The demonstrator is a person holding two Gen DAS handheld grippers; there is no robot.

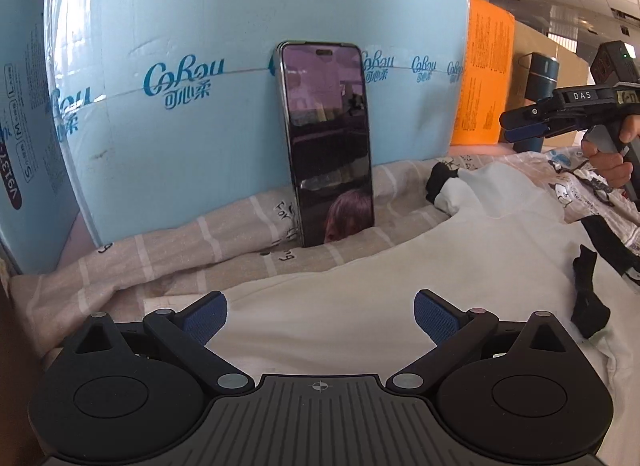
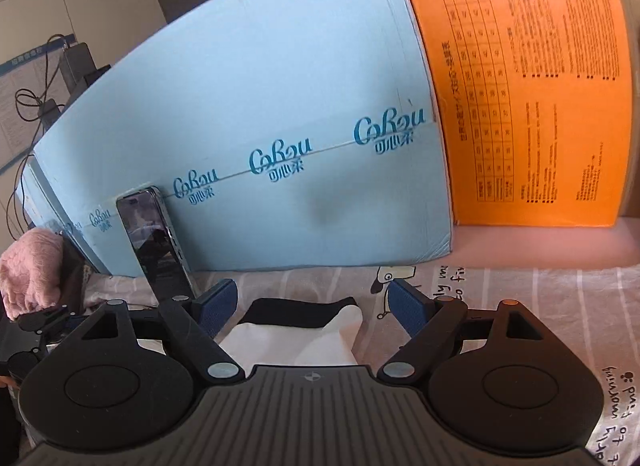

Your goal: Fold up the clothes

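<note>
Blue cartons (image 1: pixel 224 65) back the bed – a phone (image 1: pixel 328 145) leans there, likely filming. Both hand-held grippers – left (image 1: pixel 320 316), right (image 2: pixel 312 306) – gape empty; the white garment (image 1: pixel 400 298) lies just ahead, its black cuff (image 2: pixel 296 310) between the right's fingers

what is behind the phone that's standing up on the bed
The phone leans against a light blue Cobou carton, with taped seam and logos visible either side. The carton face directly behind it is hidden.
</note>
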